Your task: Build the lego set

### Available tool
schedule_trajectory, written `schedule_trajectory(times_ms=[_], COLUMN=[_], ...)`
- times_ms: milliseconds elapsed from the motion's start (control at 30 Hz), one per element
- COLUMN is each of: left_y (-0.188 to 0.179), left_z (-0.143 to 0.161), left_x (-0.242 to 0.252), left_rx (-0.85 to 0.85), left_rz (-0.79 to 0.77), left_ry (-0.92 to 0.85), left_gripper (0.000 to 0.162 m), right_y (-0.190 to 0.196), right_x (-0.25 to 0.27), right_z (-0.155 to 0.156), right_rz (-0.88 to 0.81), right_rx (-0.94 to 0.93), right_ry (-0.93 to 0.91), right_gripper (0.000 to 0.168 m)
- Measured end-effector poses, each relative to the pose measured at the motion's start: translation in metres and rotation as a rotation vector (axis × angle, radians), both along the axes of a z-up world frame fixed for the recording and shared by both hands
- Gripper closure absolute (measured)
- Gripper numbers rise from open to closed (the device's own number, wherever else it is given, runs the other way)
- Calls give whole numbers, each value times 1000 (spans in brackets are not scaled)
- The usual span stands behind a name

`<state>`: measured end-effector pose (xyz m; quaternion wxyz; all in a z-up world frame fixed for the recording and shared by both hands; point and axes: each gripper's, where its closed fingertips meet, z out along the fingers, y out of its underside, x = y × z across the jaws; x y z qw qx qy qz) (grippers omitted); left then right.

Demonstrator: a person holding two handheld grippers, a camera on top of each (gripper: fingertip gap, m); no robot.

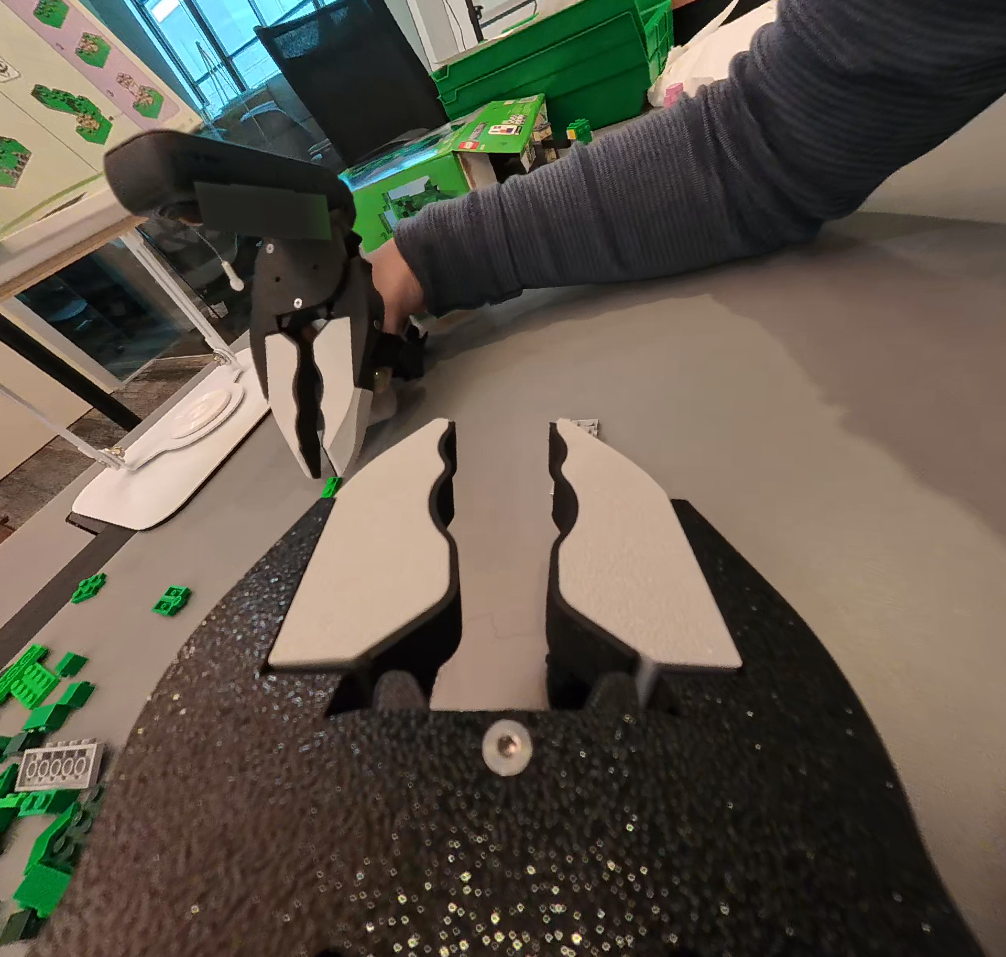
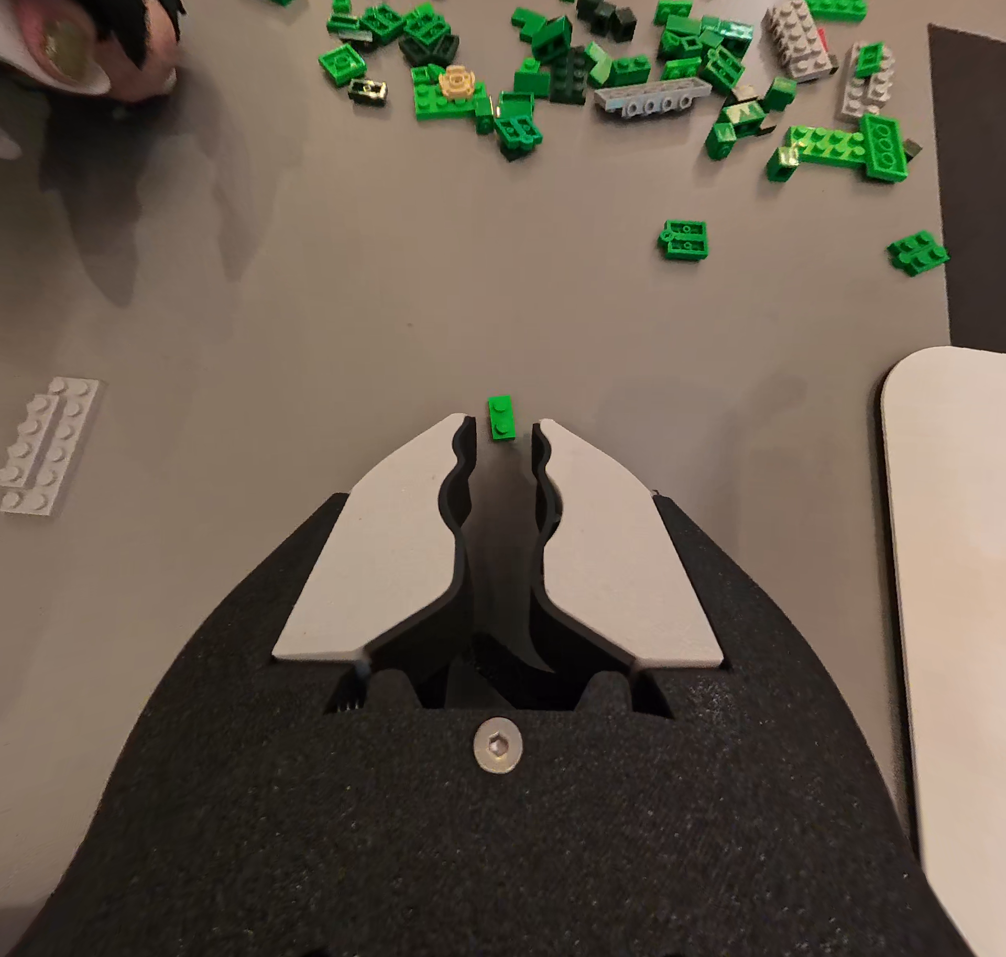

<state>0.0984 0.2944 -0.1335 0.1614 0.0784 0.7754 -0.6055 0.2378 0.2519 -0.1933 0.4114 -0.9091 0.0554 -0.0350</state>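
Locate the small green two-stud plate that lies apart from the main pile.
In the right wrist view, the small green plate lies on the grey table just beyond the open right gripper, well short of the brick pile.

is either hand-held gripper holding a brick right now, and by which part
Neither. The right hand-held gripper is open, its fingertips on either side of a small green plate lying on the table, not yet clamped. The left hand-held gripper is open and empty.

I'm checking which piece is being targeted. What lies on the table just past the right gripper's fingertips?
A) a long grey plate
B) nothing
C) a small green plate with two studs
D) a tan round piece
C: the small green plate with two studs lies on the grey table at the tips of the open right gripper, not yet gripped.
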Motion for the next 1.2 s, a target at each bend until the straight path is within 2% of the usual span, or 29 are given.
schedule_trajectory(times_ms=[267, 400, 500, 600, 700, 833, 967, 1200], left_y=[-1, -1, -1, -3, -10, -13, -19, -24], left_z=[-2, -3, -3, -9, -28, -51, -54, -62], left_x=[-2, -3, -1, 1, -4, 0, -5, -13], left_rx=[15, 20, 22, 68, 206, 372, 397, 461], left_rz=[-11, -12, 6, 38, 37, 94, 64, 31], left_ry=[-7, -12, -13, 9, 62, 57, 137, 207], left_gripper=[130, 130, 130, 127, 121, 118, 121, 135], right_y=[3, 7, 4, -6, -11, -8, -11, -14], right_x=[-1, -11, -17, -44, -88, -131, -151, -161], right_z=[-3, 9, 26, 28, 19, 10, 3, 7], right_rz=[13, -32, -214, -423, -574, -751, -887, -992], right_rx=[-51, 26, 92, 82, 42, 76, 49, 65], right_ry=[4, 7, 4, 11, 25, 66, 61, 46], right_gripper=[162, 163, 163, 163, 163, 163, 163, 163])
